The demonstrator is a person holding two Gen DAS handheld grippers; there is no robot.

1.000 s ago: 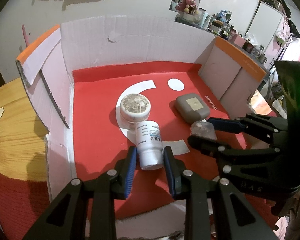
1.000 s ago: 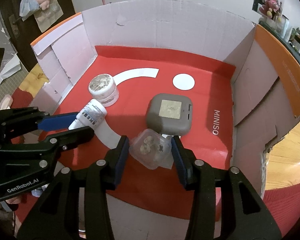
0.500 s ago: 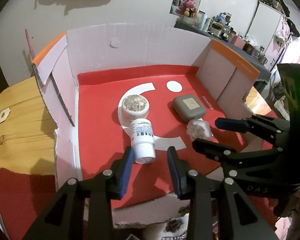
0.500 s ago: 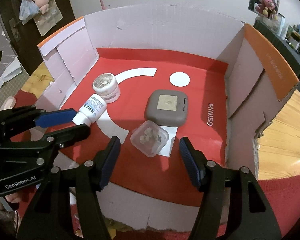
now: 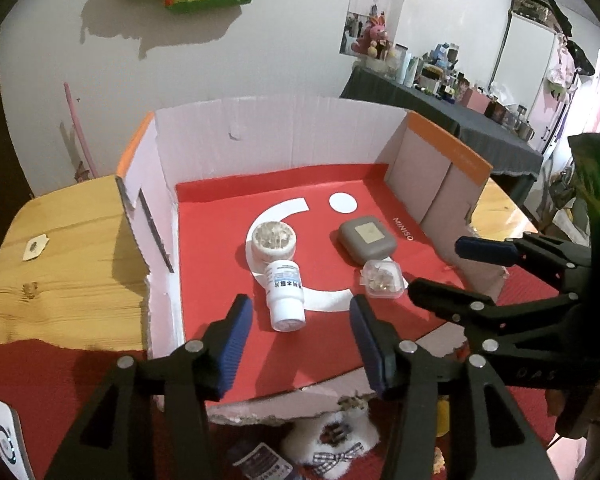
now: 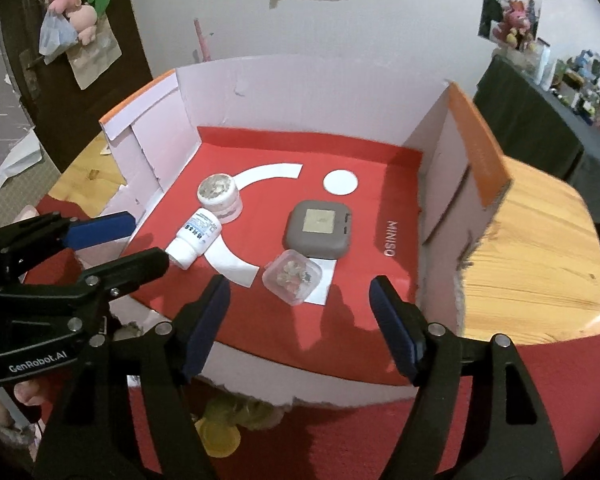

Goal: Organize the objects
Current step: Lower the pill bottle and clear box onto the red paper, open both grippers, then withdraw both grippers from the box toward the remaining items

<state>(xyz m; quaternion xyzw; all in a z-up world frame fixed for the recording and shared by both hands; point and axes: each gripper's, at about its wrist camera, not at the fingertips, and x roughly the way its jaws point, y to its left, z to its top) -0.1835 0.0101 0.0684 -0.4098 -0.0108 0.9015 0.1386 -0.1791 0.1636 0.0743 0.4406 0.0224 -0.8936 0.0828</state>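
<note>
A red-floored cardboard box [image 5: 324, 184] [image 6: 364, 160] holds four things. A white pill bottle [image 5: 285, 296] [image 6: 196, 238] lies on its side beside a round white jar [image 5: 273, 239] [image 6: 219, 194]. A grey square case [image 5: 367, 238] [image 6: 319, 229] sits to the right, with a small clear plastic container [image 5: 382, 279] [image 6: 293, 276] in front of it. My left gripper [image 5: 300, 312] [image 6: 140, 240] hangs above the box's near edge, jaws opening, the bottle lying free beyond them. My right gripper [image 6: 300, 300] [image 5: 436, 268] is likewise opening, clear of the container.
The box stands on a wooden table [image 5: 60, 264] [image 6: 540, 264] with a red cloth [image 6: 500, 420] at the near side. A fluffy white item with a checked bow [image 5: 332, 440] and a yellow object [image 6: 220, 436] lie below the box's torn front edge. Cluttered shelves [image 5: 460, 80] stand behind.
Both grippers have let go, widened, and drawn back and up from the box. The pill bottle and the clear container now lie free on the red floor.
</note>
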